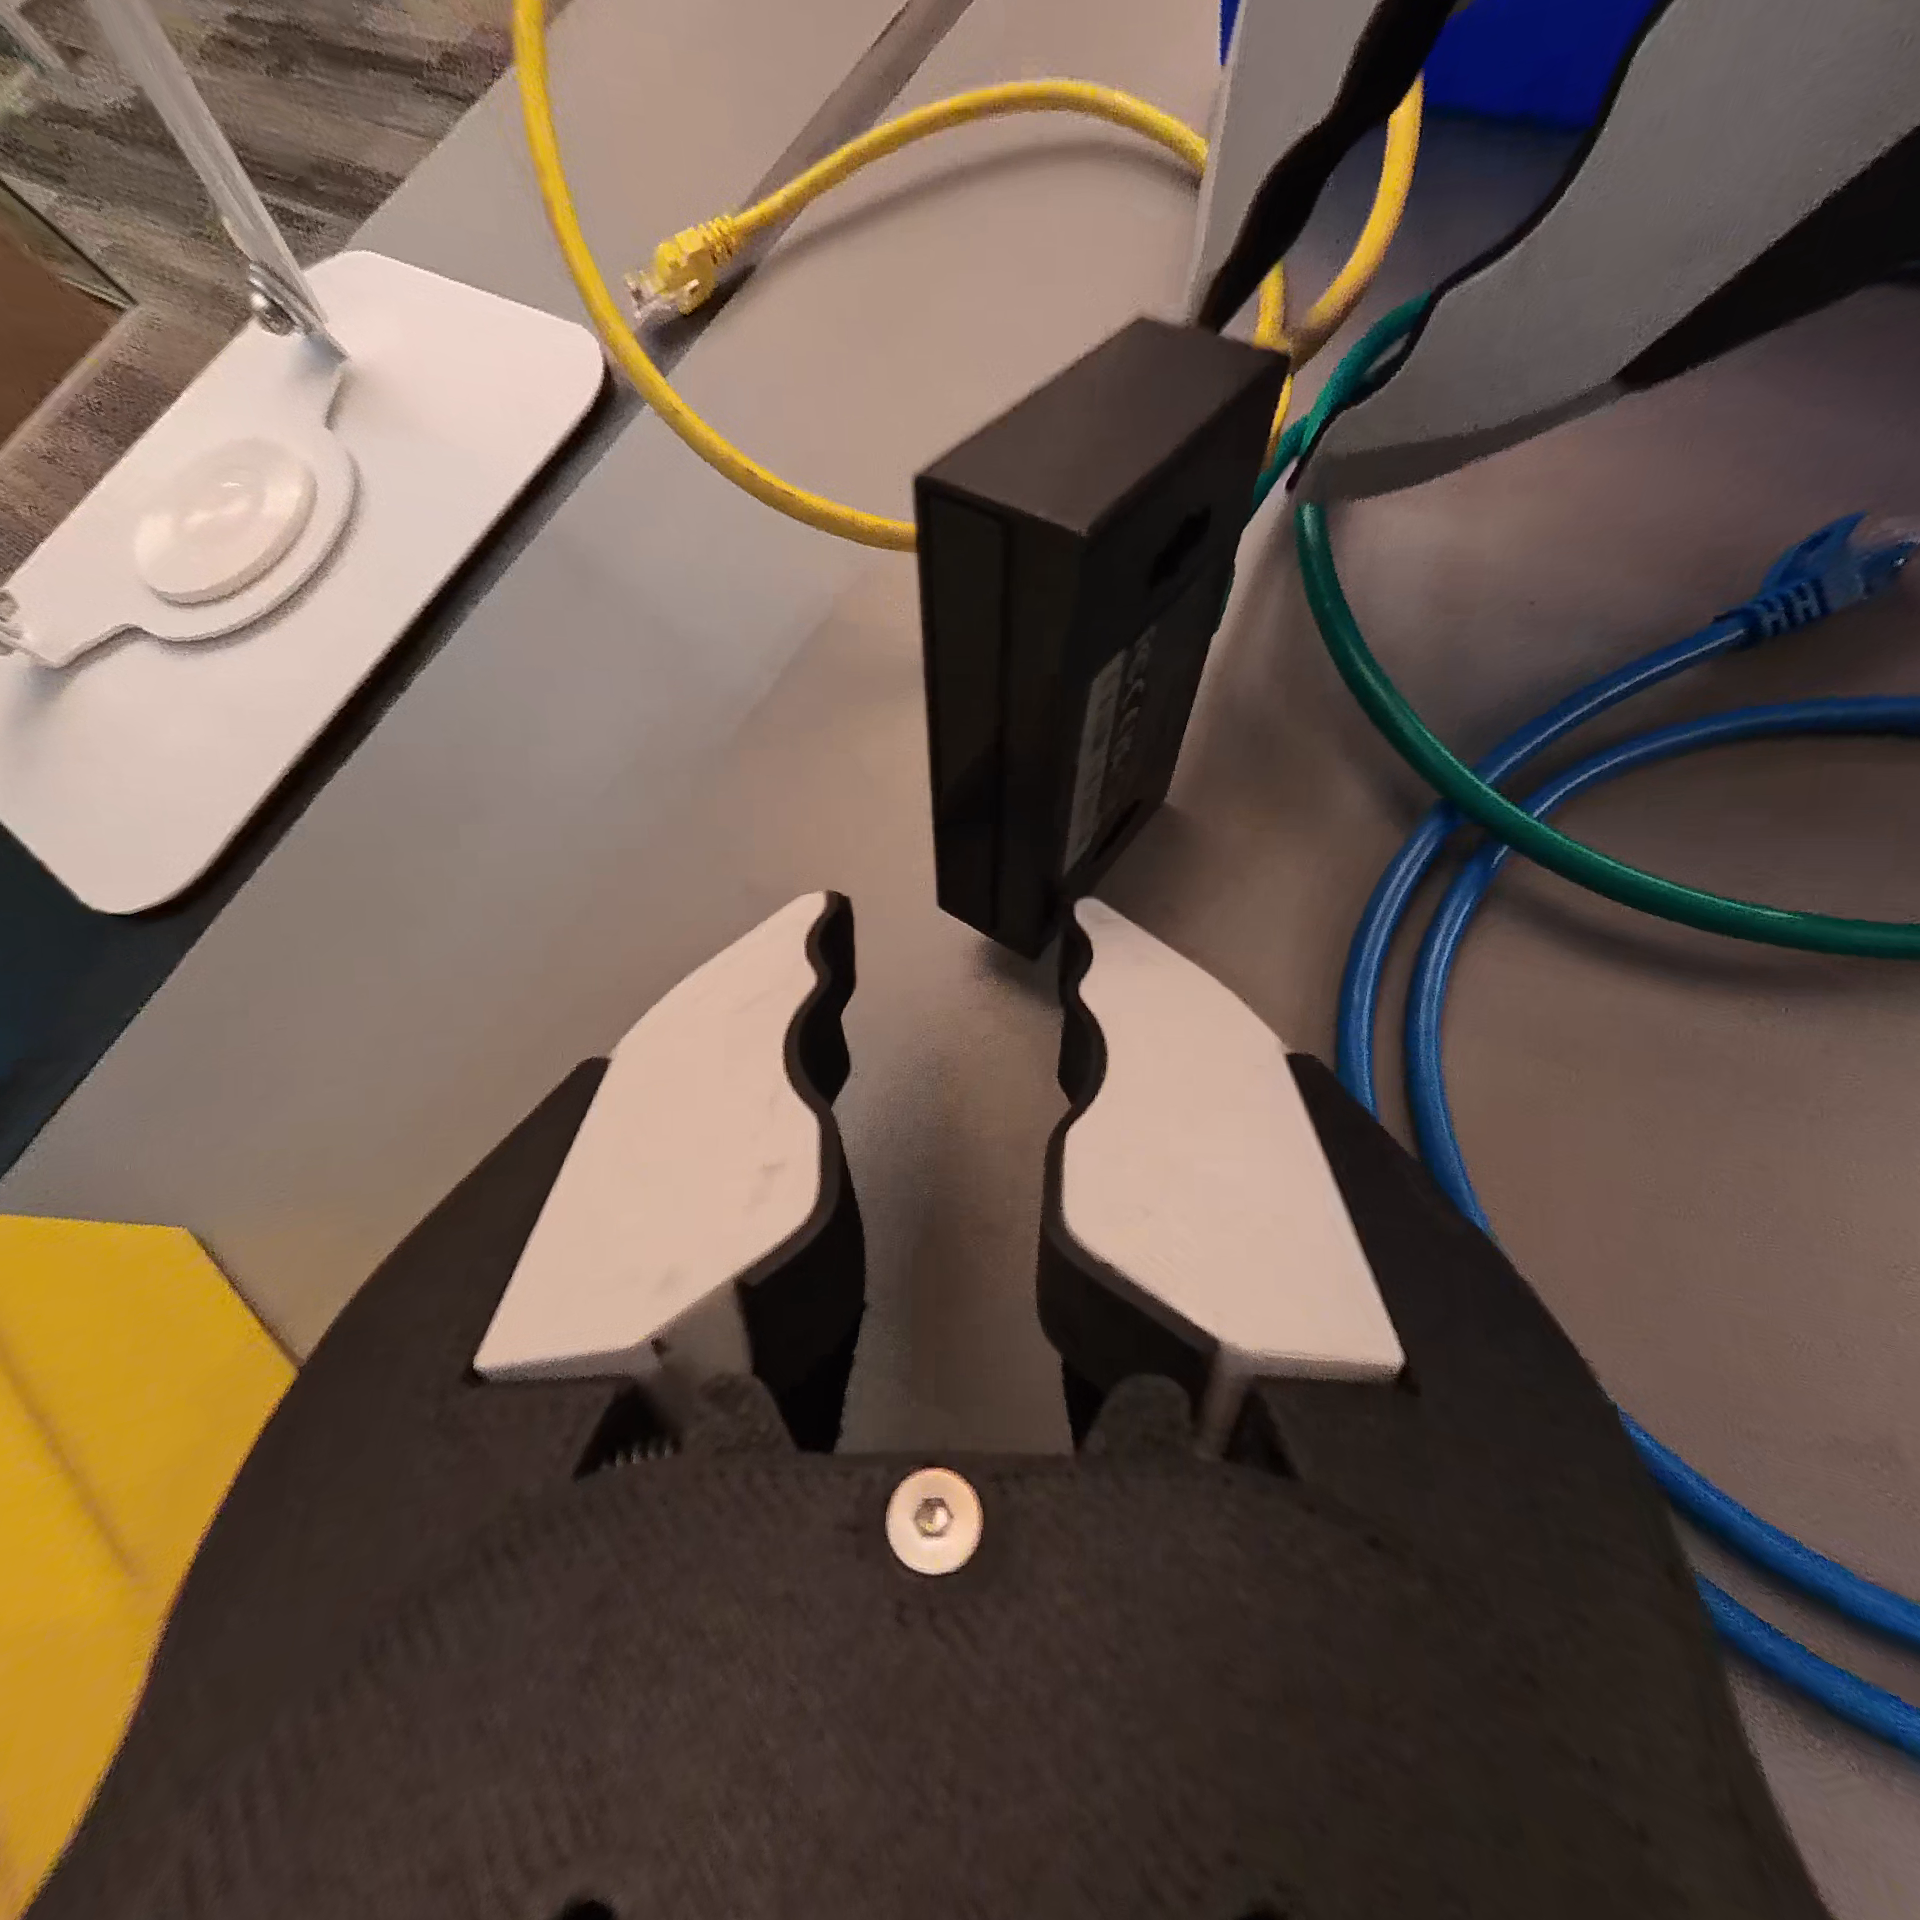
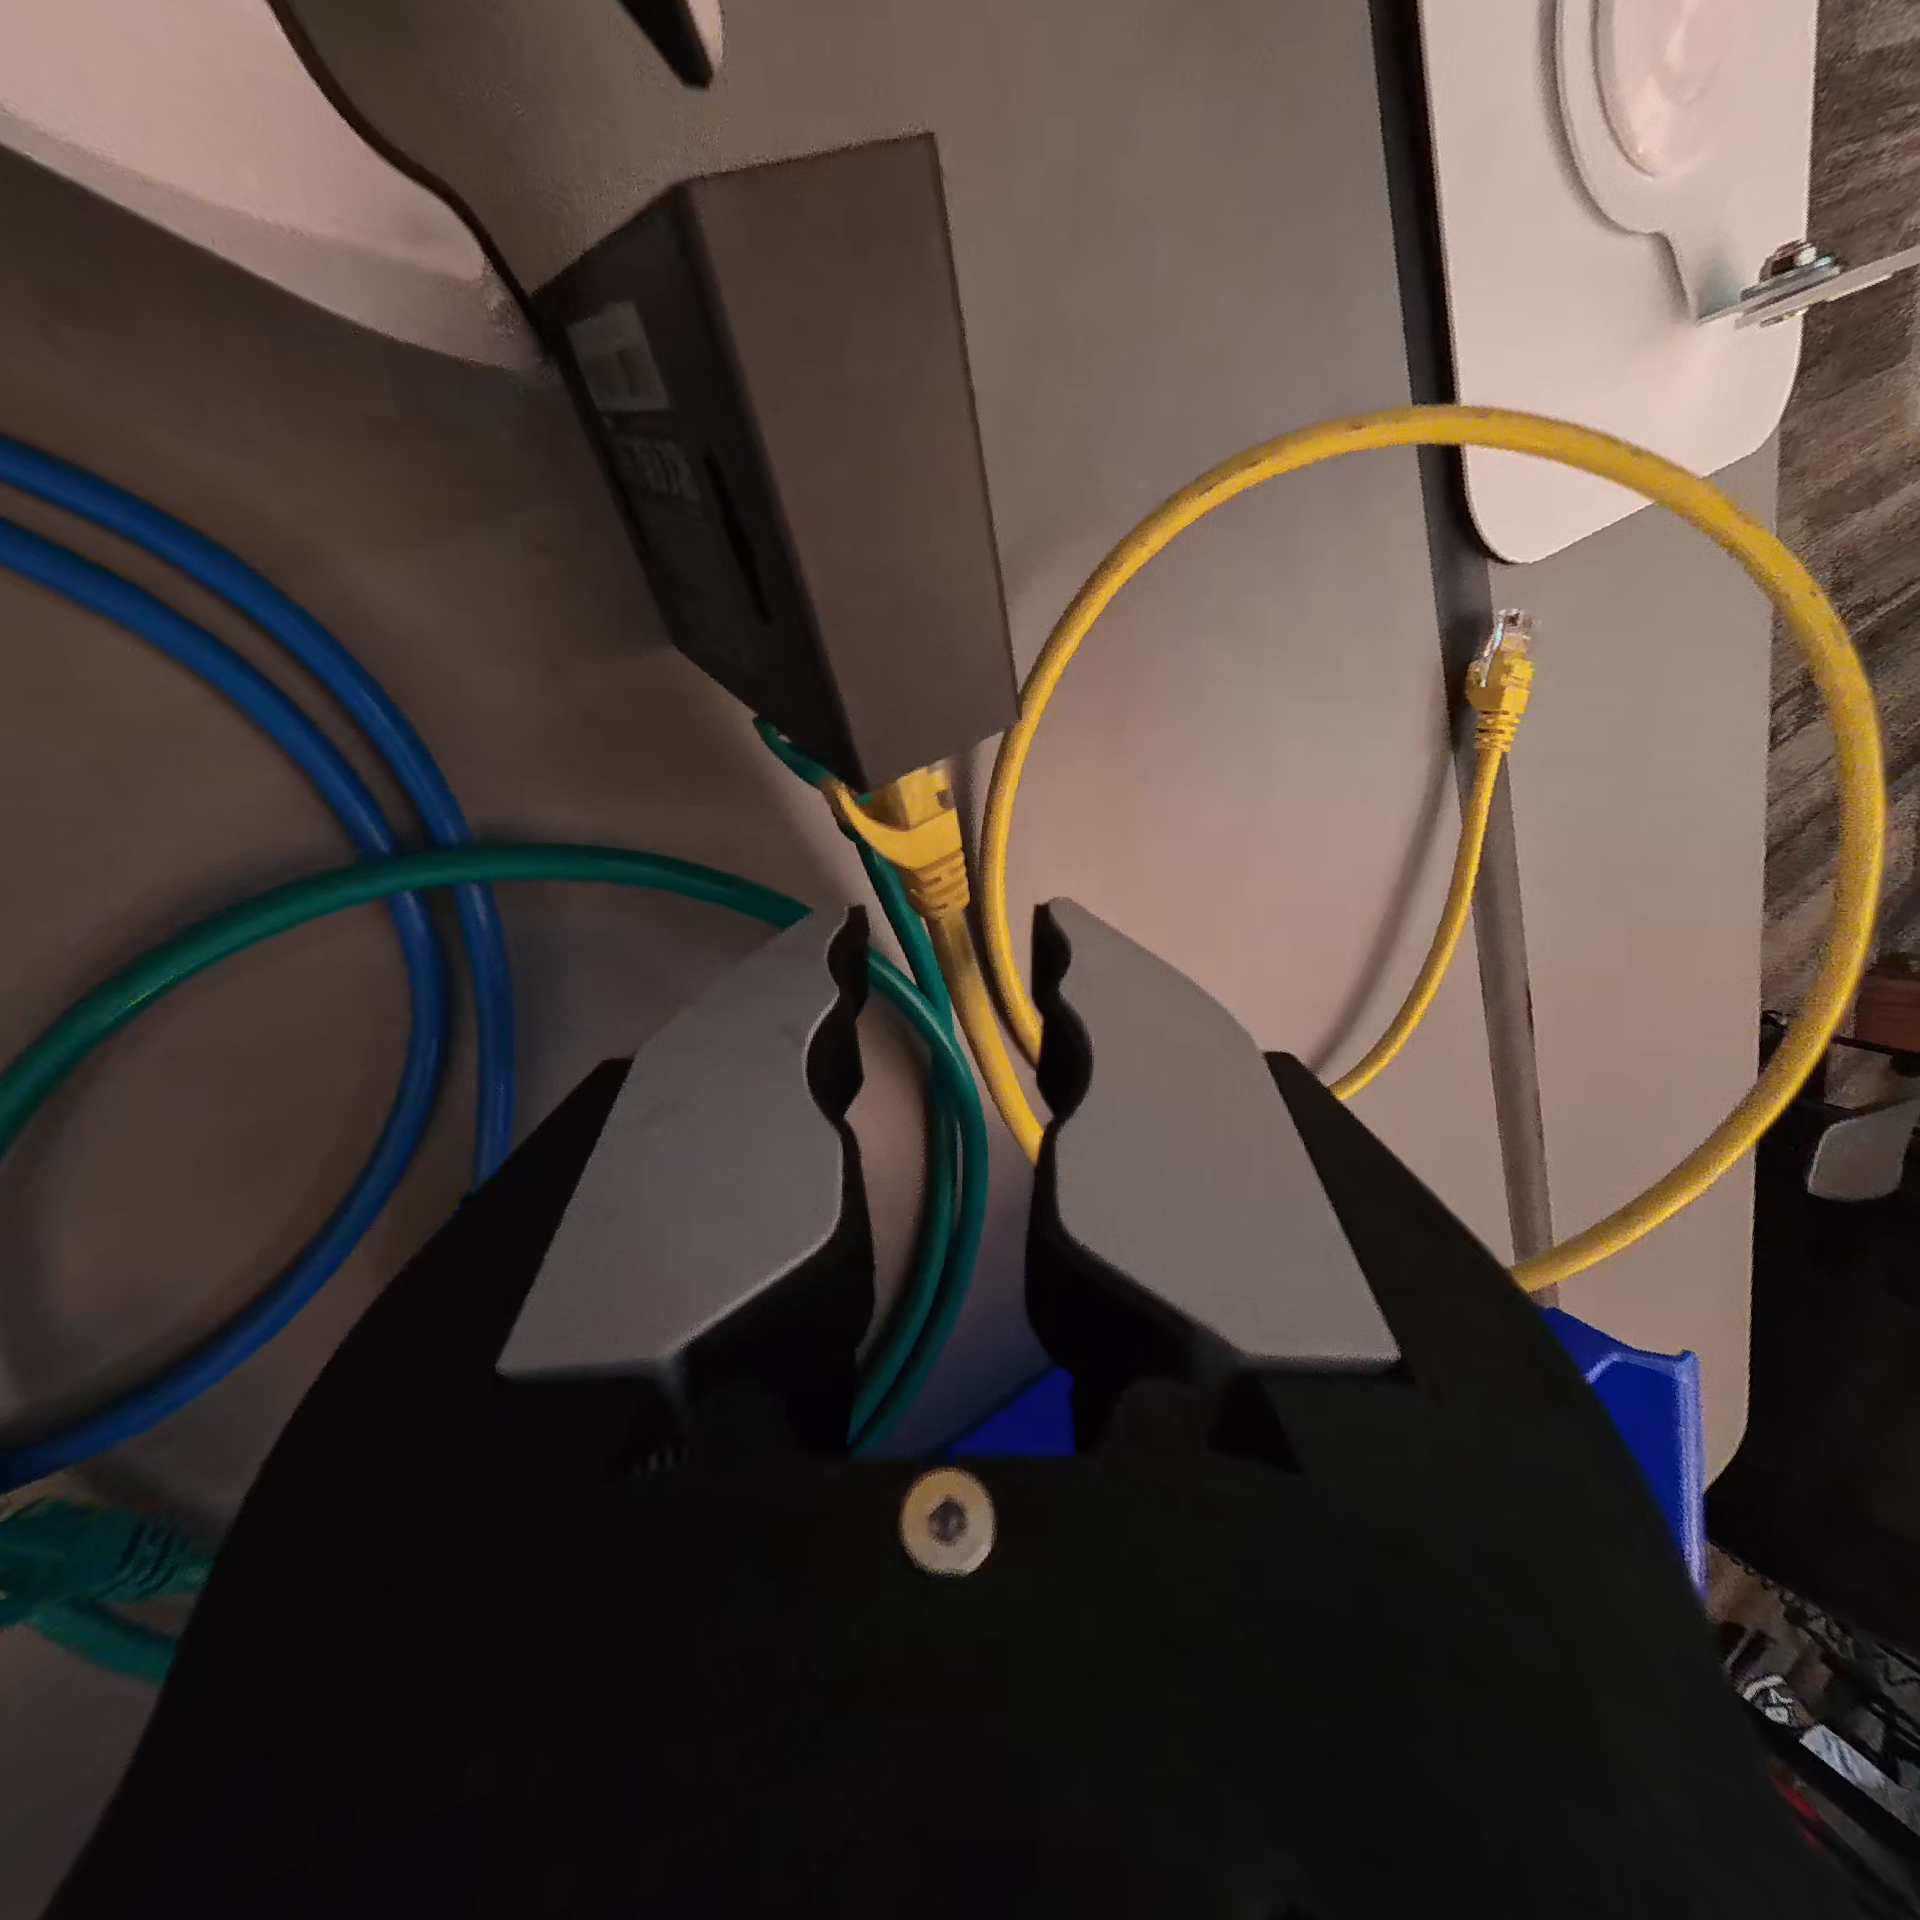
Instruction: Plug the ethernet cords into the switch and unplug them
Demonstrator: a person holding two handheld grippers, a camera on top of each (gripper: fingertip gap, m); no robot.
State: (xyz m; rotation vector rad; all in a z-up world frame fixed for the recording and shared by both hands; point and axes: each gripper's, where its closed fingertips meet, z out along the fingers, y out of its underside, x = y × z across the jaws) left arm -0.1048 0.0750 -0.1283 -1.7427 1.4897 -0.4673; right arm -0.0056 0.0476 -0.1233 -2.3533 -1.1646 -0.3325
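The black switch point(image 1: 1081, 623) stands tilted on its edge on the grey table. My left gripper point(image 1: 961, 925) is open and empty, and its right fingertip sits right by the switch's near corner. In the right wrist view the switch point(image 2: 810, 468) has a yellow plug point(image 2: 925, 831) and a green cord point(image 2: 914, 935) going into its near end. My right gripper point(image 2: 951, 925) is open just behind that plug, with the yellow cord point(image 2: 987, 1029) and the green cord running between its fingers. The yellow cord's free plug point(image 2: 1501, 675) lies on the table and also shows in the left wrist view point(image 1: 681, 265).
Blue cord loops point(image 1: 1455, 1039) with a free blue plug point(image 1: 1808, 582) lie right of the switch, crossed by the green cord point(image 1: 1455, 800). A green plug point(image 2: 94, 1548) lies lower left. A white lamp base point(image 1: 260, 551) stands at the table edge. A blue bin point(image 2: 1621, 1382) is near my right gripper. There is about 11 centimeters between the tips of the two grippers. The switch point(image 2: 810, 468) is about 7 centimeters from my left fingertips. The left camera catches it too, in the left wrist view point(image 1: 1132, 453).
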